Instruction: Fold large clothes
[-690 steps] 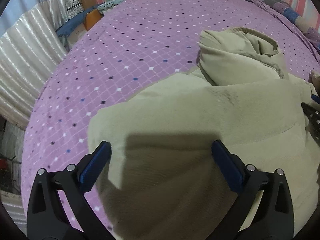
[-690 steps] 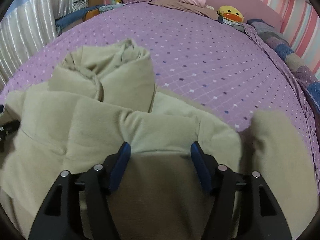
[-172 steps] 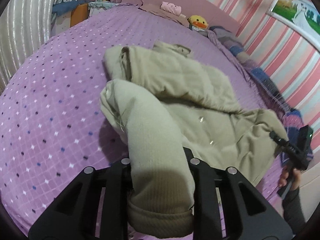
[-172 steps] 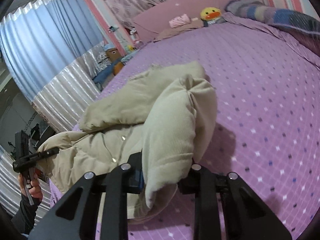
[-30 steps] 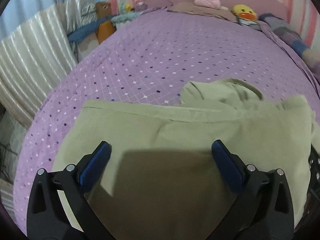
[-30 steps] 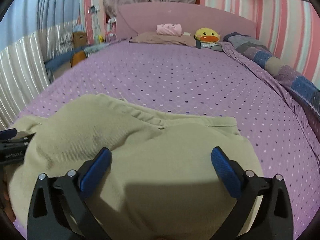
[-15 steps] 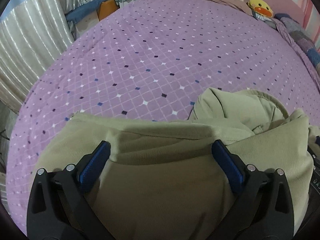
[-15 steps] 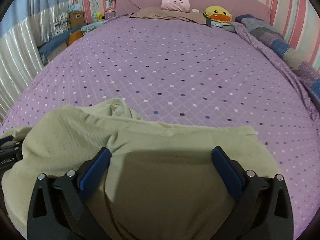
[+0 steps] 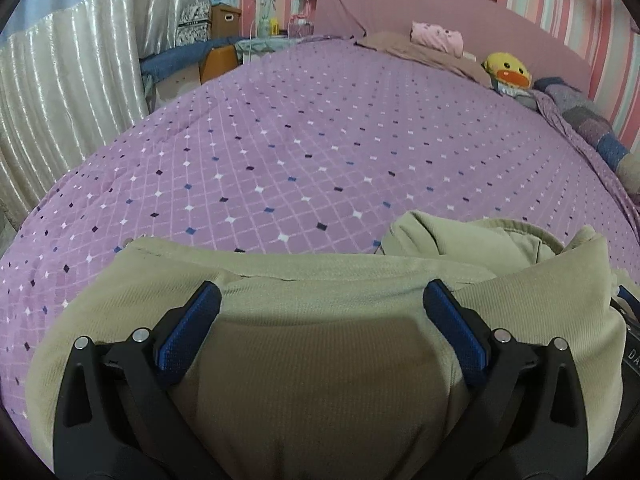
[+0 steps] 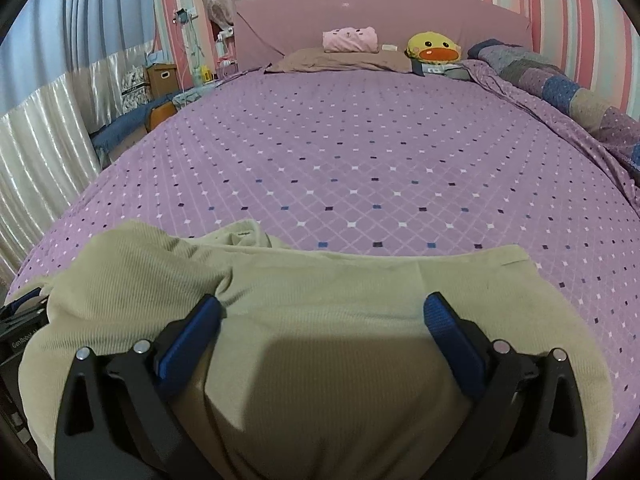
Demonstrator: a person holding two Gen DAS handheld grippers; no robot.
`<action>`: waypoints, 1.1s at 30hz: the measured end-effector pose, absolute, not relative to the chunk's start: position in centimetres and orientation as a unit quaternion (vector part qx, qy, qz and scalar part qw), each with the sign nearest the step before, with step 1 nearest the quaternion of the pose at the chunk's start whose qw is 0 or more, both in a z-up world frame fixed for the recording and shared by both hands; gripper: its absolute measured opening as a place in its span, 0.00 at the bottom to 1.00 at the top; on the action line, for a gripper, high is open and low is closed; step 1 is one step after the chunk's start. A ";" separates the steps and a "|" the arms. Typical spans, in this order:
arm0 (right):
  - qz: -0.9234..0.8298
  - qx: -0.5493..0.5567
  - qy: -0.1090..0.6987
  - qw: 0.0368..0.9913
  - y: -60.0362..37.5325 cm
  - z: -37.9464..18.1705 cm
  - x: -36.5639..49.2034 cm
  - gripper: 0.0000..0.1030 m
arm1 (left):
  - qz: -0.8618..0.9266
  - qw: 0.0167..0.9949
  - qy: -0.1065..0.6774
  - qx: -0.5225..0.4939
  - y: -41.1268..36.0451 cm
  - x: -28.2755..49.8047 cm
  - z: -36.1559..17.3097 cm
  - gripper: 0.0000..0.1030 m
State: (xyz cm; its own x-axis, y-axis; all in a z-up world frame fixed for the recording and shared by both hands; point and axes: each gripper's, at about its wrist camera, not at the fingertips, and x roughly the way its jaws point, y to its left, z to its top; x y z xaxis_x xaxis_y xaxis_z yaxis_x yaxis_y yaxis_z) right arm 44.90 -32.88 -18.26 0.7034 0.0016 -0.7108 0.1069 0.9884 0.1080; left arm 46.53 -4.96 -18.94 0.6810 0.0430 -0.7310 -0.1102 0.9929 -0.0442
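A bulky beige jacket [image 9: 320, 380] lies folded in a thick bundle on the near part of the purple bed [image 9: 320, 140]. My left gripper [image 9: 320, 292] hovers over its left half, open, blue pads wide apart with only cloth below them. My right gripper [image 10: 322, 304] is open in the same way over the jacket [image 10: 140, 272] on its right half. A rumpled part of the jacket [image 9: 472, 236], perhaps the collar or hood, sticks out at the far side. Each gripper shows at the edge of the other's view.
The purple diamond-patterned bedspread [image 10: 360, 152] stretches far ahead to a pink headboard [image 10: 380, 12]. A yellow duck toy [image 10: 434, 48], a pink cushion [image 10: 350, 40] and a brown pillow lie there. A patchwork quilt [image 10: 560, 84] lines the right side. Curtains and boxes stand to the left.
Both views have tipped upward, so the headboard and walls now show. The jacket lies as before, and both grippers have stayed open above it.
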 end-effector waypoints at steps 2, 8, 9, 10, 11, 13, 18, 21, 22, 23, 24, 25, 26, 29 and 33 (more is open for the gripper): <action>-0.031 0.071 0.380 0.922 -32.8 -18.3 44.8 0.99 | 0.045 0.921 0.386 -0.042 -4.9 46.1 -19.0 0.97; -0.044 0.058 0.387 0.919 -32.4 -18.4 45.1 0.99 | 0.055 0.917 0.394 -0.030 -5.6 47.0 -19.2 0.97; -0.047 0.054 0.390 0.918 -32.3 -18.4 45.2 0.99 | 0.059 0.914 0.400 -0.025 -5.8 47.1 -19.2 0.97; -0.049 0.051 0.393 0.917 -32.2 -18.4 45.3 0.99 | 0.062 0.912 0.404 -0.022 -5.9 47.3 -19.2 0.97; -0.051 0.049 0.395 0.916 -32.2 -18.3 45.3 0.99 | 0.064 0.909 0.411 -0.020 -6.0 47.3 -19.2 0.97; -0.053 0.047 0.398 0.915 -32.2 -18.0 45.1 0.98 | 0.064 0.901 0.429 -0.017 -6.1 47.7 -18.8 0.97; -0.071 0.052 0.390 0.916 -33.3 -14.7 43.0 0.98 | 0.075 0.893 0.442 -0.032 -6.0 46.2 -16.2 0.97; -0.112 0.073 0.351 0.927 -35.6 -12.1 41.6 0.98 | 0.080 0.901 0.425 -0.036 -7.9 45.4 -13.8 0.97; -0.115 0.085 0.346 0.927 -36.4 -11.6 41.6 0.98 | 0.079 0.903 0.420 -0.037 -8.5 45.5 -13.3 0.97; -0.116 0.097 0.340 0.928 -37.4 -11.1 41.7 0.98 | 0.076 0.906 0.414 -0.039 -9.1 45.6 -12.7 0.97; -0.118 0.103 0.337 0.929 -38.3 -10.7 41.9 0.98 | 0.068 0.909 0.410 -0.043 -9.8 45.7 -12.1 0.97; -0.122 0.104 0.337 0.928 -38.9 -10.7 42.1 0.98 | 0.057 0.911 0.406 -0.052 -10.7 46.0 -11.4 0.97; -0.128 0.106 0.342 0.925 -39.6 -10.9 42.4 0.98 | 0.051 0.911 0.406 -0.058 -11.2 46.2 -10.9 0.97; -0.135 0.137 0.370 0.909 -41.6 -13.2 43.4 0.98 | 0.052 0.910 0.409 -0.053 -13.0 47.4 -11.0 0.97; -0.104 0.188 0.414 0.885 -43.4 -16.9 44.2 0.98 | 0.093 0.893 0.439 -0.027 -13.0 49.2 -14.4 0.97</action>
State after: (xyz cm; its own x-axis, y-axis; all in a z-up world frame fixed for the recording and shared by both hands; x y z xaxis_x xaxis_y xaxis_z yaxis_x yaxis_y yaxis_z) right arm 44.23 -43.41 -16.90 0.6354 -0.0277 -0.7717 0.3392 0.9078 0.2466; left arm 49.22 -13.04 -14.38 0.5966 0.1416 -0.7900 -0.1889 0.9814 0.0333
